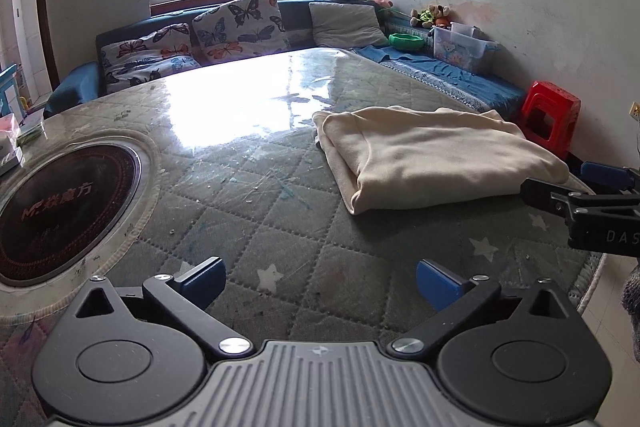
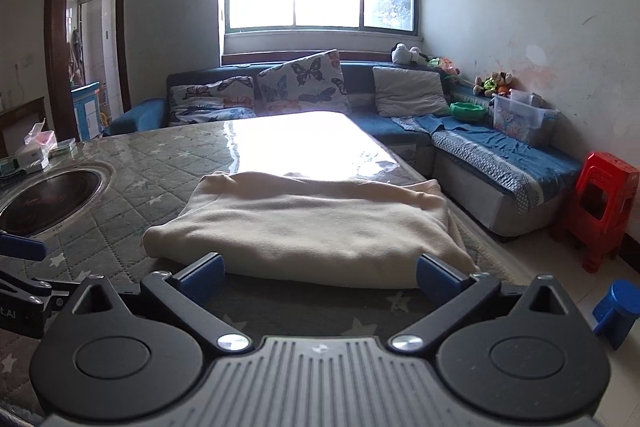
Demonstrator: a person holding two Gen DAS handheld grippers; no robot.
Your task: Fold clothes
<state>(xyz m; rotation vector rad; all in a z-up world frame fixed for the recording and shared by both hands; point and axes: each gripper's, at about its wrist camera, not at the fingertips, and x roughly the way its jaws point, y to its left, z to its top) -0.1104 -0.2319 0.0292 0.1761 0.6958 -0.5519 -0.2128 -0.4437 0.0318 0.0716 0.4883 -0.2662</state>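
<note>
Garment: cream folded garment (image 2: 304, 223), thick soft fabric, rounded fold edges, lies flat on quilted star-print table (image 1: 248, 195).
Left gripper (image 1: 320, 285): jaws wide apart, nothing btwn; garment lies ahead & to its right, clear of pads.
Right gripper (image 2: 320, 277): jaws wide apart, garment's near edge just ahead, not pinched.

The cream garment (image 2: 304, 223) is seen as soft, matt, fleecy cloth. The worktop (image 1: 248, 211) is covered in quilted grey fabric under a glossy clear sheet, pretty scratched up, with window glare thrown off it. A smooth black glassy disc (image 1: 60, 203) is set into it. Each claw (image 1: 320, 285) (image 2: 320, 281) is made of matt black plastic with blue pads and shiny metal screws.
</note>
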